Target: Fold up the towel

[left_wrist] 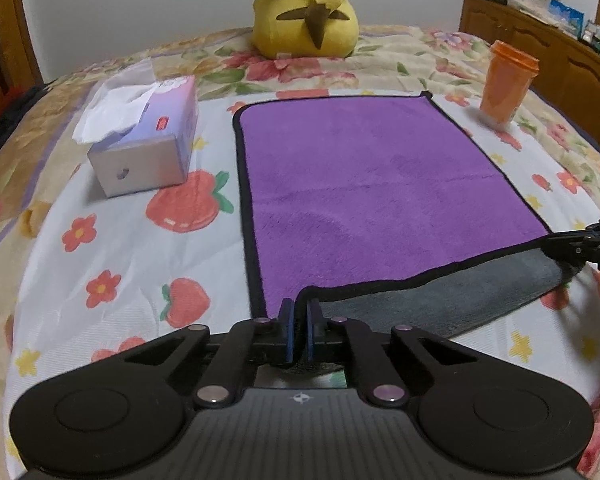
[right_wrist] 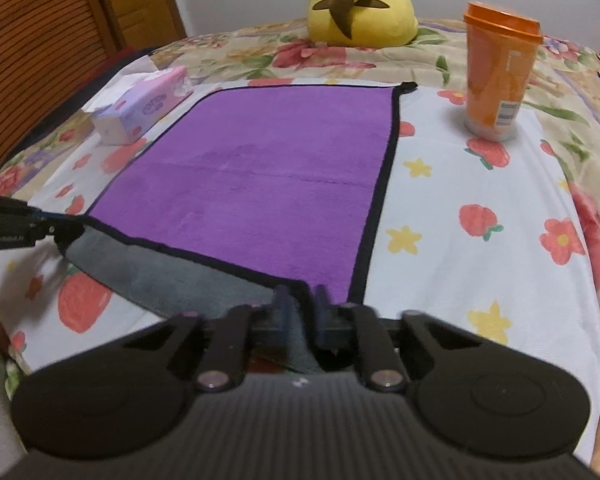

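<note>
A purple towel [left_wrist: 364, 184] with black trim and a grey underside lies on the bed; it also shows in the right wrist view [right_wrist: 260, 184]. Its near edge is lifted, so the grey underside [left_wrist: 440, 300] shows. My left gripper [left_wrist: 300, 312] is shut on the towel's near left corner. My right gripper [right_wrist: 302, 300] is shut on the near right corner. The right gripper shows at the right edge of the left wrist view [left_wrist: 580, 244]; the left gripper shows at the left edge of the right wrist view [right_wrist: 16, 224].
A tissue box [left_wrist: 144, 136] stands left of the towel. An orange lidded cup [right_wrist: 498, 72] stands to the right. A yellow plush toy [left_wrist: 304, 8] sits behind the towel. A wooden cabinet [left_wrist: 540, 48] stands at far right. The floral bedspread [left_wrist: 112, 264] covers the bed.
</note>
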{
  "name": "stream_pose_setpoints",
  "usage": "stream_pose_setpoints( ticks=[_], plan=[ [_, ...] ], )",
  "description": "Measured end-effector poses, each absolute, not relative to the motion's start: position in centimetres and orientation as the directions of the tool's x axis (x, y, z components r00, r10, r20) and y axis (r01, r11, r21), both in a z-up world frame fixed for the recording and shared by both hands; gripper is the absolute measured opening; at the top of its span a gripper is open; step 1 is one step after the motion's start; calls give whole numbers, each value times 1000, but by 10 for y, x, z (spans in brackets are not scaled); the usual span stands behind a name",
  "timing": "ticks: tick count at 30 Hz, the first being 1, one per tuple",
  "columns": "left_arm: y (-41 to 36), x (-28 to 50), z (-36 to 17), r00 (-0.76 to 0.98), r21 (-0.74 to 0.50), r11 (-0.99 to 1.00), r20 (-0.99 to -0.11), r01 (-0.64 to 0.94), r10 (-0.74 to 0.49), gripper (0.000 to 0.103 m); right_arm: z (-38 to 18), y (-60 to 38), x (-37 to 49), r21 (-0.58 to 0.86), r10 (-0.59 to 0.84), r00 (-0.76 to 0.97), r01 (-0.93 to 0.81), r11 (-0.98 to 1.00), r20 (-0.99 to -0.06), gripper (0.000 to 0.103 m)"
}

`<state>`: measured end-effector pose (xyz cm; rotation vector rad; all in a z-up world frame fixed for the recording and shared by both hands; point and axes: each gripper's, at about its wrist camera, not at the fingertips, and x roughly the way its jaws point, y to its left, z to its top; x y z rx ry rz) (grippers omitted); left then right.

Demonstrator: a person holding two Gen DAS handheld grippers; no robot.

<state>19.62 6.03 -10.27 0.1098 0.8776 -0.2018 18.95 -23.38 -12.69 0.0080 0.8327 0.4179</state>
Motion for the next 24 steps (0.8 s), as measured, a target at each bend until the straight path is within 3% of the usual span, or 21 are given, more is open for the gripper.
stream_pose_setpoints(
  ticks=[24],
  plan=[
    [54, 180, -57, 767, -7, 973, -615, 230, -185, 8, -101, -245, 189, 180, 391, 700, -358, 916, -597, 5]
  ],
)
